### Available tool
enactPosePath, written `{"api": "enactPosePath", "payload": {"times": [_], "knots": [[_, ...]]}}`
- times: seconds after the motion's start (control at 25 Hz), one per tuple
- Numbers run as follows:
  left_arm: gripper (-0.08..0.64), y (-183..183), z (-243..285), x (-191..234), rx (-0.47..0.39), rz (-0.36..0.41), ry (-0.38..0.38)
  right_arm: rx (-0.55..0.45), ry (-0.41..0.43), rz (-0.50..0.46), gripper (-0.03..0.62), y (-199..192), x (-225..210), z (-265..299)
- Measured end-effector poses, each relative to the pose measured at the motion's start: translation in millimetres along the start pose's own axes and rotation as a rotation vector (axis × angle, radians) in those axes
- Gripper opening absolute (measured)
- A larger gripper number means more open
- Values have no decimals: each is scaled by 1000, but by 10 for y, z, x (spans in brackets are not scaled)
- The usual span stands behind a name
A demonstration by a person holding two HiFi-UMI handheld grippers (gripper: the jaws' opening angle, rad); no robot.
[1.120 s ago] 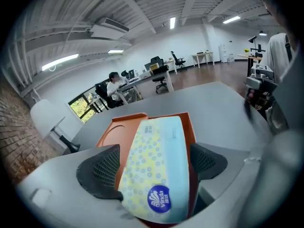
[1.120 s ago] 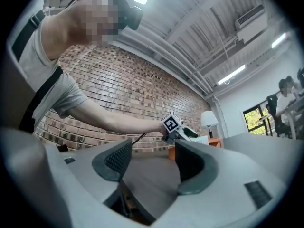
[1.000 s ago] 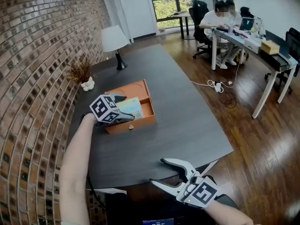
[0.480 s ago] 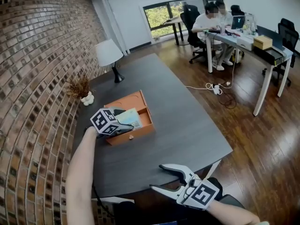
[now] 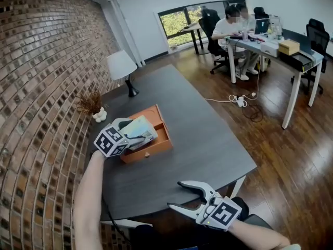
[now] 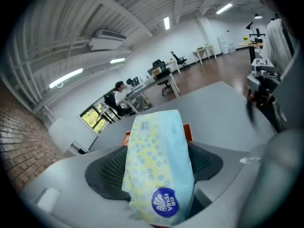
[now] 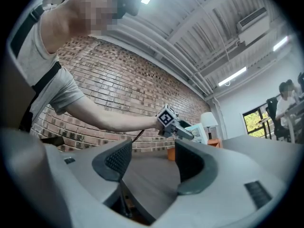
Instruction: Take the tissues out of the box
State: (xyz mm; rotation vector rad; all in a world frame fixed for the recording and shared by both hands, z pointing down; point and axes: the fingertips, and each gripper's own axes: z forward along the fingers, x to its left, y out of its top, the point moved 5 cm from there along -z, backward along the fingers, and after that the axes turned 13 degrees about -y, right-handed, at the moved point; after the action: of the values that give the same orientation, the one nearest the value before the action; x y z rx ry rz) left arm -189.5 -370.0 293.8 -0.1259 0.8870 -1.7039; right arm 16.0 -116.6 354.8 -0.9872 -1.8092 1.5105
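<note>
Left gripper jaws closing, pads clamped on tissue pack, held tilted just above orange box. Right gripper jaws apart, empty, near table edge. Step: pulling pack out. Next, probably: carry it clear of the box, set it on bare table, release.

On the table, toward its left side: the box. Over the box: the tissue pack, pinched between the 2 closing jaws of the left gripper. Behind the box: the plant, then the lamp farther back. Beyond the table's near edge, to the right: the right gripper.
</note>
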Motion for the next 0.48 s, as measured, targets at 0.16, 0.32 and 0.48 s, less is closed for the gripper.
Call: {"api": "enactPosePath", "payload": {"times": [0.16, 0.32, 0.48], "knots": [[374, 221, -591, -319, -335, -101, 95, 1, -6, 16, 299, 4, 25, -14], [374, 402, -1125, -976, -711, -190, 119, 1, -17, 49, 299, 27, -54, -44], [374, 440, -1431, -1625, -969, -279, 97, 21, -19, 40, 299, 43, -75, -50]]}}
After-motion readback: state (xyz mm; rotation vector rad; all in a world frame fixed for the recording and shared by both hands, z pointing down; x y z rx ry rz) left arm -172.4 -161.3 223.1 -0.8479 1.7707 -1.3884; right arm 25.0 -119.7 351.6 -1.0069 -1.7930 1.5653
